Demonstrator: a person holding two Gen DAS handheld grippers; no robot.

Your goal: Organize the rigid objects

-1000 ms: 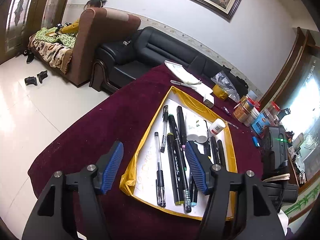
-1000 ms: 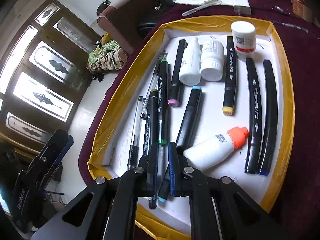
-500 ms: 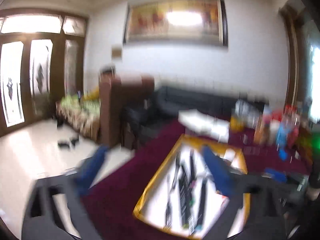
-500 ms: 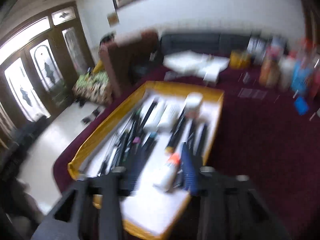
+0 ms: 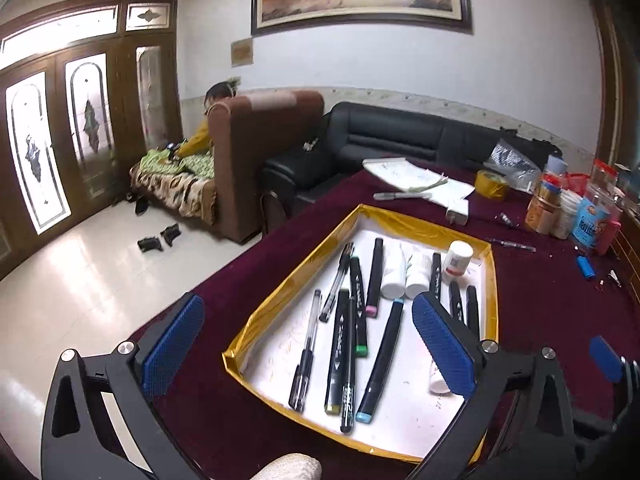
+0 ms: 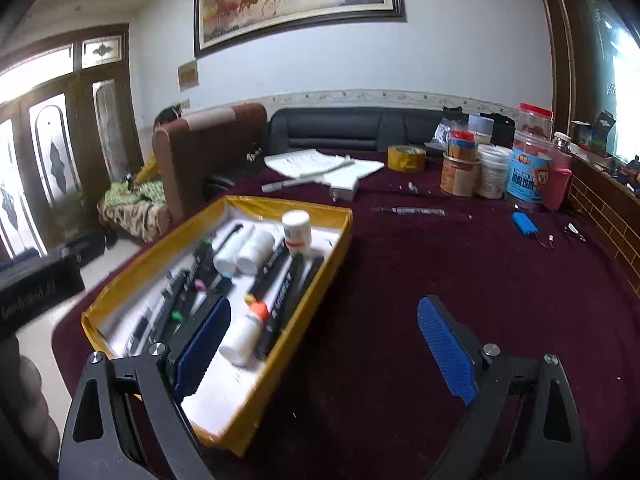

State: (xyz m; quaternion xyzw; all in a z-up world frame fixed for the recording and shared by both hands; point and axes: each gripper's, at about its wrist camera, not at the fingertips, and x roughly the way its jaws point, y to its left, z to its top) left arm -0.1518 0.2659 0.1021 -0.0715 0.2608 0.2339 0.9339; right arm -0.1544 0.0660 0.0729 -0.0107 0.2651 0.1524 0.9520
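Markers and pens lie side by side in a shallow tray [image 5: 280, 300] with a gold rim and a white floor, which sits on a table under a dark red cloth [image 5: 540, 300]. The black marker with a blue cap [image 5: 380, 360] lies slanted near the front of the tray, beside a black marker with a green band [image 5: 359, 312] and a clear pen [image 5: 306, 344]. Two small white bottles [image 5: 404, 272] lie at the far end, and a white jar with a red band [image 5: 458, 257] stands just beside them. A white bottle with an orange cap [image 6: 246, 330] lies along the right side.

The left gripper [image 5: 308, 348] hangs above the tray with its jaws spread wide and nothing between them. The right gripper [image 6: 324, 348] has just been opening; its jaws stand wide apart and pinch nothing, the left finger over the tray's near end, the right finger over bare cloth.

Beyond the tray, papers [image 6: 320, 164], a roll of yellow tape [image 6: 406, 157] and several jars [image 6: 528, 160] stand well apart on the cloth.
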